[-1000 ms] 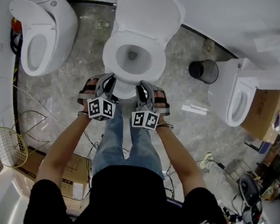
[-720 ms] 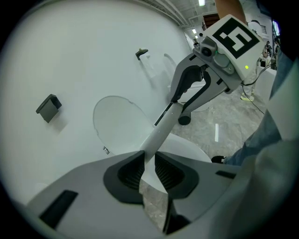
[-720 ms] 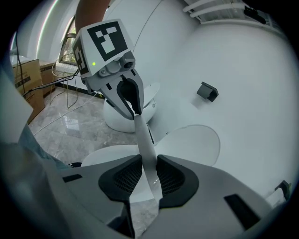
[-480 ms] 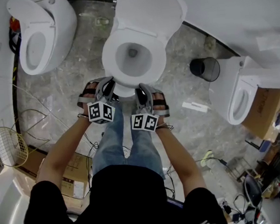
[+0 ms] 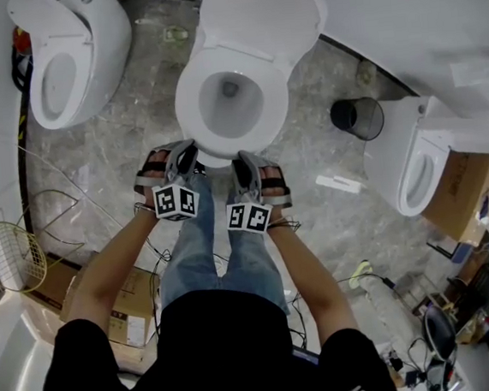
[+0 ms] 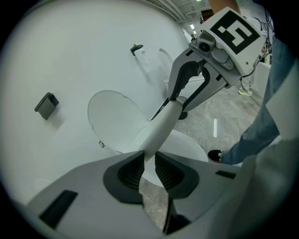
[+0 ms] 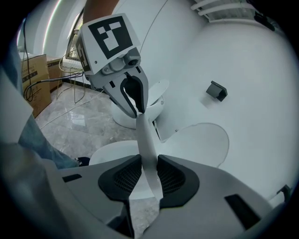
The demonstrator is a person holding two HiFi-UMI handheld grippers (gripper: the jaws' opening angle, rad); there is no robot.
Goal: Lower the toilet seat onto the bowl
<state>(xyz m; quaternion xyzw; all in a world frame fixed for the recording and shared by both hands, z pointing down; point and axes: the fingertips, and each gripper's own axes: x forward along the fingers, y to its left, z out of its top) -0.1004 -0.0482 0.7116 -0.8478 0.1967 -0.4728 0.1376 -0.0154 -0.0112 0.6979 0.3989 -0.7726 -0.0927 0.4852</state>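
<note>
The white toilet [image 5: 223,154] stands in the middle, its lid [image 5: 262,17] upright against the wall. The toilet seat [image 5: 228,67] hangs tilted over the bowl, both grippers holding its front rim. My left gripper [image 5: 185,157] is shut on the seat's edge [image 6: 161,130], a white strip pinched between the dark pads [image 6: 131,170]. Beside it, my right gripper [image 5: 243,166] is shut on the same rim [image 7: 145,140]. Each gripper view shows the other gripper: the right gripper [image 6: 180,100] and the left gripper [image 7: 135,109]. The lid [image 6: 114,121] and bowl [image 7: 112,151] lie behind.
A second toilet [image 5: 68,61] stands at the upper left, a third [image 5: 419,173] at the right. A black waste bin [image 5: 358,119] sits on the marble floor. A wire basket [image 5: 9,256], a cardboard box [image 5: 126,305] and cables lie at the left.
Both grippers have sunk a little and come toward me, with the seat's front rim still in them. The seat now lies lower over the bowl.
</note>
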